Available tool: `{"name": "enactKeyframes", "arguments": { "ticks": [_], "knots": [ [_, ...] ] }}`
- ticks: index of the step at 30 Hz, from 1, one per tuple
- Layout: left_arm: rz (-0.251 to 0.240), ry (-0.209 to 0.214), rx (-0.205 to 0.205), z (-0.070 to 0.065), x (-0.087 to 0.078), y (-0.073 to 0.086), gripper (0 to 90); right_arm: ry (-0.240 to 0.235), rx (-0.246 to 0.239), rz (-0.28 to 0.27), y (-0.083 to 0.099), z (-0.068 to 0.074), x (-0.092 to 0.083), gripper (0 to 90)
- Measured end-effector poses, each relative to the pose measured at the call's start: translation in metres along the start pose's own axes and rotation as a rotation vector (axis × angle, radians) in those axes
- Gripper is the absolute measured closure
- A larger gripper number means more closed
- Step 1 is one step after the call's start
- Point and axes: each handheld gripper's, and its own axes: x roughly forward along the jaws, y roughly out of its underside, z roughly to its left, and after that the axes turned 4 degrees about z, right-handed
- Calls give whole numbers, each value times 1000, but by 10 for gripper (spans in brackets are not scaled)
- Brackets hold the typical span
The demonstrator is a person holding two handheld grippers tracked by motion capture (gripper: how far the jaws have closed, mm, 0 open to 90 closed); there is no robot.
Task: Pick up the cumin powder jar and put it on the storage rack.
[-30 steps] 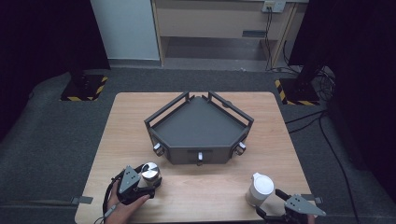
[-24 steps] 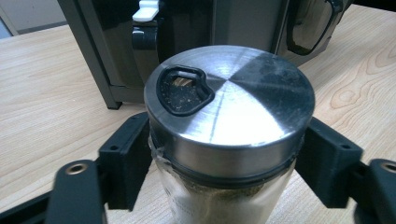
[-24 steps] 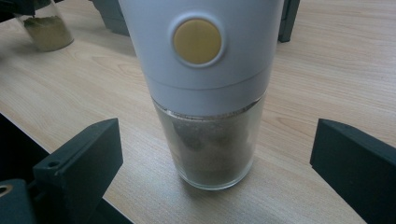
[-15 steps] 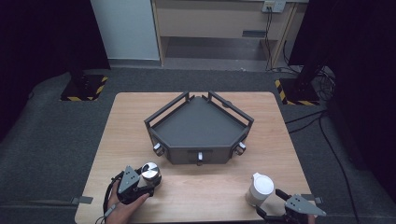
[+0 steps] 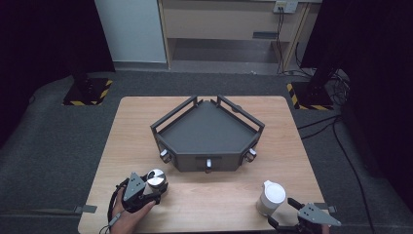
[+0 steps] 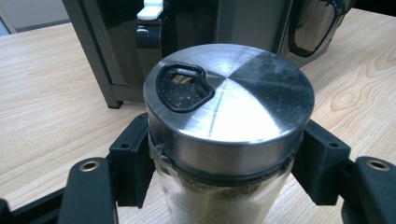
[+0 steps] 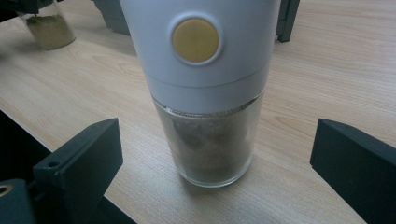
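A glass spice jar [image 6: 224, 140] with a brushed steel lid and a dark pour opening stands near the front left corner of the wooden table [image 5: 146, 117], in front of the dark grey tray [image 5: 207, 129]. The left gripper [image 5: 153, 187] has its jaws clamped on the jar's sides, just under the lid. Near the front right, a white-topped grinder [image 7: 205, 93] with a yellow button stands upright; the right gripper [image 5: 287, 214] has its jaws wide apart on either side, touching nothing.
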Motion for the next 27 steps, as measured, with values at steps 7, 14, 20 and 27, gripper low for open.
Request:
{"name": "enactKeyframes", "arguments": {
  "ticks": [7,14,20,27],
  "knots": [
    [-8,1,-3,-3,-5,-4,305,-4,-3,0,0,0,0,28],
    [-21,1,11,-8,-14,-17,305,-6,-5,3,0,1,-1,28],
    [-39,2,14,-12,-27,-33,305,-9,-9,7,-1,1,0,26],
    [-44,0,16,-15,-37,-48,305,-11,-14,8,-1,2,0,26]
  ]
}}
